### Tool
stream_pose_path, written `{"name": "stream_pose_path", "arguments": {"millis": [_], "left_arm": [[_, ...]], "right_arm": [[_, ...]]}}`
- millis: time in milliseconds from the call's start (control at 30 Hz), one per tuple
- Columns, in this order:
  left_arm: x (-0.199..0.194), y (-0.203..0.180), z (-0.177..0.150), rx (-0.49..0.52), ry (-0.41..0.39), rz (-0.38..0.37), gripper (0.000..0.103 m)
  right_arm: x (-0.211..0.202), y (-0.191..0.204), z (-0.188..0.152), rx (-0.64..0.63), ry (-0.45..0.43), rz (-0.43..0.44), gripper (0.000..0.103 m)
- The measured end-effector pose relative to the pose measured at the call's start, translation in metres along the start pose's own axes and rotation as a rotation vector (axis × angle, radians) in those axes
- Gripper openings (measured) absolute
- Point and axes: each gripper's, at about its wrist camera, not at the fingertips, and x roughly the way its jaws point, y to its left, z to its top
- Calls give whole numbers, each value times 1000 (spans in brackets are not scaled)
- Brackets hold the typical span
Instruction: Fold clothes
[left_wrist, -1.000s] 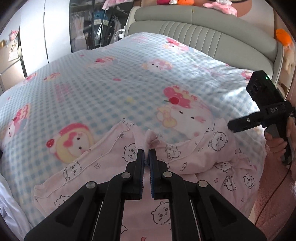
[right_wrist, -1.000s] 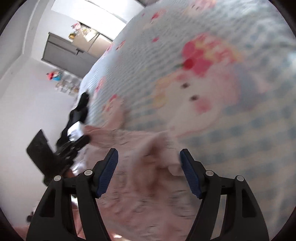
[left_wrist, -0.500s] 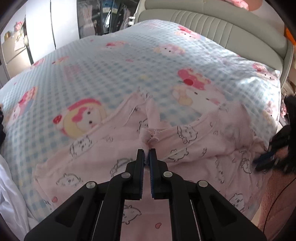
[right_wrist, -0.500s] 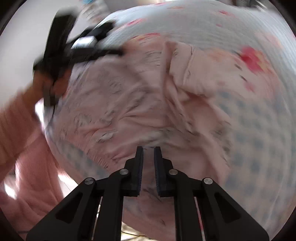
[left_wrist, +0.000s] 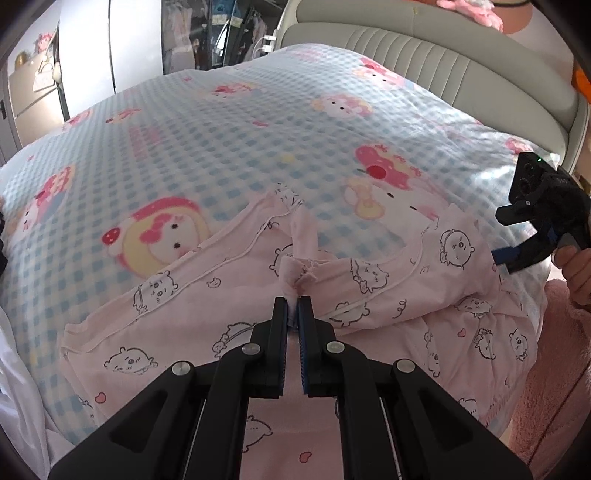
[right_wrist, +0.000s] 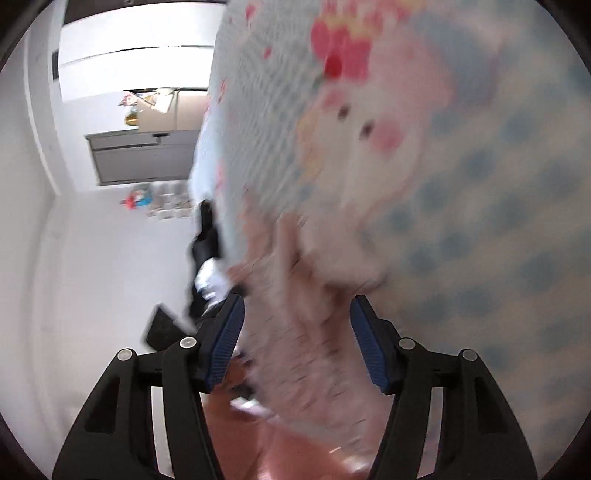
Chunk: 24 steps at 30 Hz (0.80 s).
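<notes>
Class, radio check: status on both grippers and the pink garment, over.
Left gripper shut on pink garment, pinching a bunched fold. Right gripper jaws opening, nothing gripped. Garment half spread on checked bedspread. Nothing in the way.

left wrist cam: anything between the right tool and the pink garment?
Nothing. In the left wrist view the right tool, opening, hangs beside the pink garment; only checked blanket shows in the gap.

My left jaws are pinched on a bunched ridge of the pink pajama garment (left_wrist: 236, 295), so nothing passes between them. Beyond their tips the checked cartoon blanket (left_wrist: 229, 140) lies flat and open up to the padded headboard (left_wrist: 436, 62). My right gripper (right_wrist: 295, 343) is opening; blurred pink cloth fills its gap, with open air only to their left.
</notes>
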Motion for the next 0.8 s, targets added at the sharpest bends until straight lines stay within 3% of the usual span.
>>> {"name": "stream_pose_path", "arguments": {"millis": [67, 167, 233, 300, 367, 400, 433, 467, 533, 600, 667, 733, 800], "left_arm": [[2, -1, 1, -1, 2, -1, 6], [4, 0, 2, -4, 3, -4, 6], [4, -1, 2, -2, 5, -7, 6], [6, -1, 3, -1, 8, -7, 7], [7, 0, 5, -4, 11, -3, 7], [7, 0, 6, -8, 6, 1, 7], [6, 0, 7, -12, 1, 5, 7], [5, 0, 9, -15, -8, 10, 7], [-5, -1, 13, -17, -51, 13, 7], [-12, -2, 16, -13, -78, 14, 6], [-10, -3, 18, -5, -65, 10, 6], [-1, -5, 17, 10, -22, -12, 6], [15, -15, 13, 57, 40, -20, 7]], "right_arm": [[10, 1, 5, 13, 3, -20, 62], [18, 1, 27, -5, -107, -183, 62], [22, -2, 41, 30, -162, -184, 62], [33, 3, 49, 15, -161, -193, 62], [45, 10, 55, -27, -158, -266, 40], [49, 17, 56, -81, -163, -319, 20], [51, 25, 54, -135, -176, -349, 10], [49, 37, 53, -215, -183, -373, 8], [44, 77, 29, -493, -220, -475, 8], [45, 117, -9, -856, -262, -646, 7], [42, 126, -42, -1077, -246, -760, 7], [29, 107, -52, -1155, -170, -850, 7], [28, 85, -55, -1129, -81, -902, 7]]}}
